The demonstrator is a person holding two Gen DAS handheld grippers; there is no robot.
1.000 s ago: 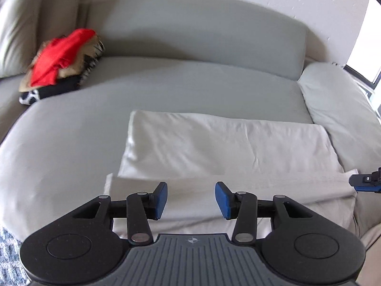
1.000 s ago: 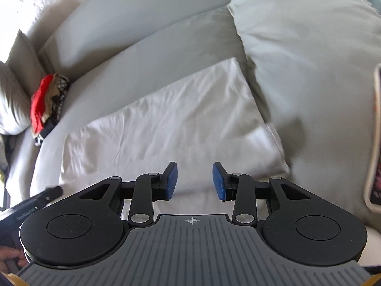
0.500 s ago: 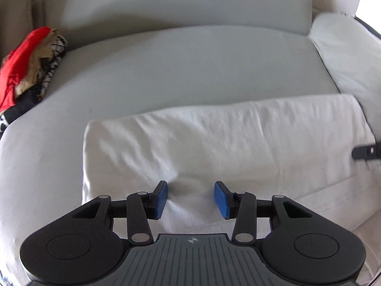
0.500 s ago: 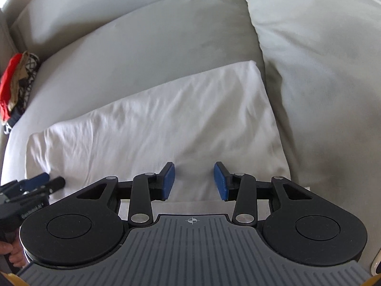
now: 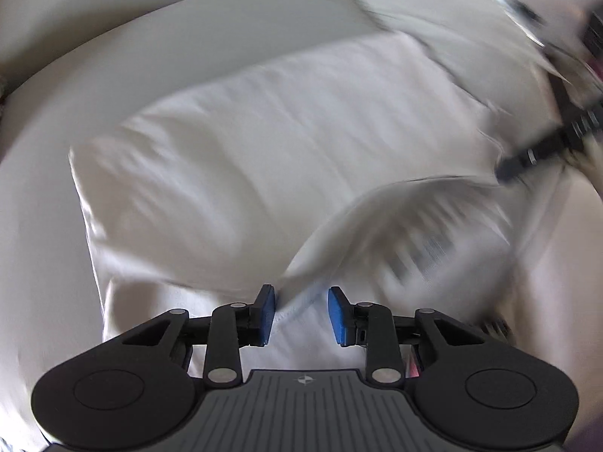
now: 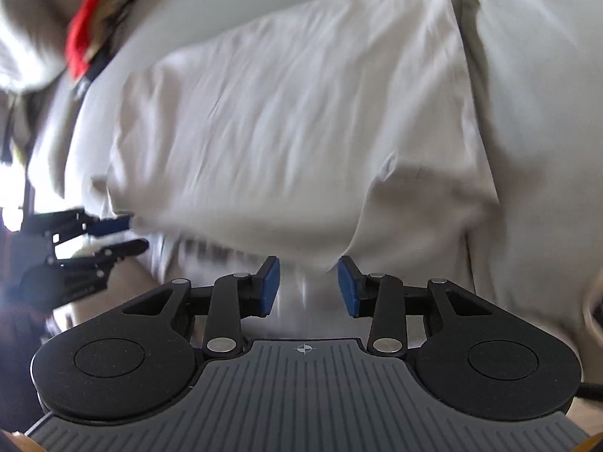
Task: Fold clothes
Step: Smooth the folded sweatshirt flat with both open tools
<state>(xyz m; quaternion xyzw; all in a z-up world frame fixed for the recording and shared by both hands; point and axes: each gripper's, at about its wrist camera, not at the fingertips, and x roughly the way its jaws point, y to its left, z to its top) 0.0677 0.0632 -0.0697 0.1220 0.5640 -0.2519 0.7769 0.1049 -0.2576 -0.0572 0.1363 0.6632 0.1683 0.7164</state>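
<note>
The left gripper (image 5: 299, 314) pointed steeply down at the white garment (image 5: 286, 150), its jaws closing with a raised fold of the cloth between the blue pads (image 5: 267, 314), which did not yet press on it. The right gripper (image 6: 308, 286) stood with its jaws apart over the same garment's near edge, cloth below the gap, nothing clamped. The garment lay spread on the grey sofa cushion (image 6: 233, 11) ahead of both tools. Far off to the right gripper's upper left sat a blurred red pile of clothes (image 6: 84, 51).
</note>
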